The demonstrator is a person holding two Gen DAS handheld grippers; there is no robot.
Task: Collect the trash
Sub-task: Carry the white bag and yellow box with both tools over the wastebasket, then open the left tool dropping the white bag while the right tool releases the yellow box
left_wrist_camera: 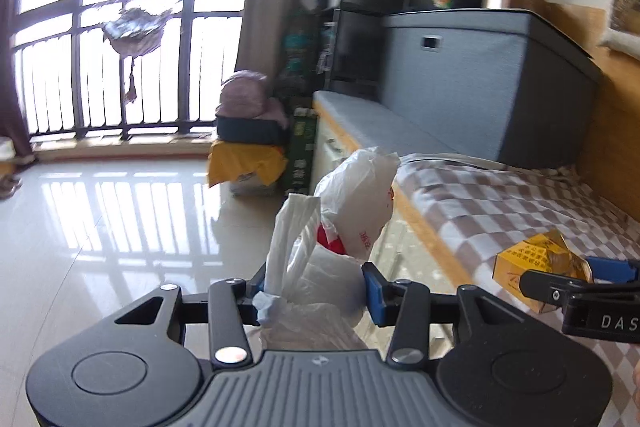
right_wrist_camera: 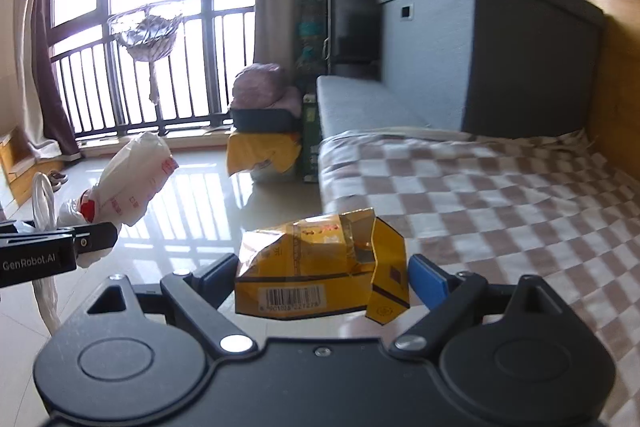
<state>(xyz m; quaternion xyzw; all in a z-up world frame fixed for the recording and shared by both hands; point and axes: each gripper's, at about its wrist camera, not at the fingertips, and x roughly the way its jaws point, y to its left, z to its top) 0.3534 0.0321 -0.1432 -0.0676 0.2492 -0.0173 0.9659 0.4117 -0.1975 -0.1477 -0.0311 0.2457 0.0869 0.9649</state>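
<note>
My left gripper (left_wrist_camera: 316, 287) is shut on a white plastic bag (left_wrist_camera: 320, 267) with red print, held up over the floor beside the bed; the bag's top billows above the fingers. It also shows in the right wrist view (right_wrist_camera: 132, 179), with the left gripper (right_wrist_camera: 96, 239) at the far left. My right gripper (right_wrist_camera: 324, 275) is shut on a crushed yellow cigarette pack (right_wrist_camera: 320, 267) with a barcode, held over the bed's edge. In the left wrist view the pack (left_wrist_camera: 536, 263) and right gripper (left_wrist_camera: 580, 279) sit to the right of the bag.
A bed with a brown-and-white checked cover (right_wrist_camera: 480, 195) fills the right. A grey storage box (left_wrist_camera: 480, 79) and bench stand behind it. A stack with a yellow bag (left_wrist_camera: 248, 163) sits on the glossy tiled floor (left_wrist_camera: 120, 227) by the barred window.
</note>
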